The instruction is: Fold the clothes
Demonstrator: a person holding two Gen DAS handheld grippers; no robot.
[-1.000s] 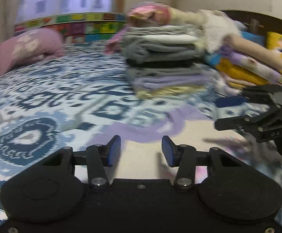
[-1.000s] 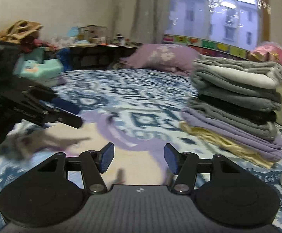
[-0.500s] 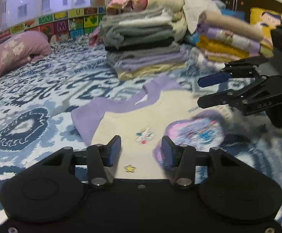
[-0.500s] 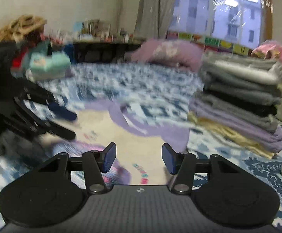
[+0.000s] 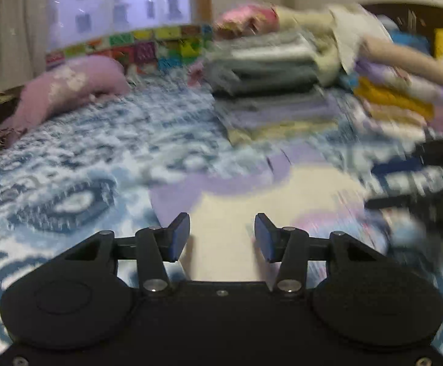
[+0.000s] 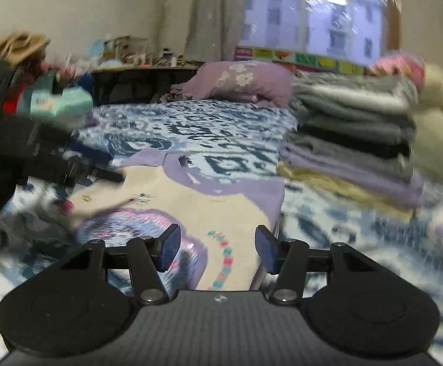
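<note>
done: tall stack of folded grey, black, lilac and yellow garments (image 6: 352,143) on blue-white patterned bedspread (image 6: 191,128)
left: cream T-shirt with lilac sleeves and printed front (image 6: 209,204) lies flat, unfolded, near stack; judged start of its fold
left gripper (image 5: 221,235): jaws apart, gripping nothing, over shirt
right gripper (image 6: 217,248): jaws apart, gripping nothing, over shirt hem
counts: one unfolded shirt; two grippers; one pink pillow (image 6: 239,79); stack layers too blurred to count

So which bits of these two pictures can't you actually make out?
- Left view: the right gripper is smeared by motion blur; its jaws are unreadable.
- Right view: the left gripper is blurred too.
- Shirt: its near hem is hidden behind the gripper body.
- Folded stack: individual garments are blurred together.
</note>
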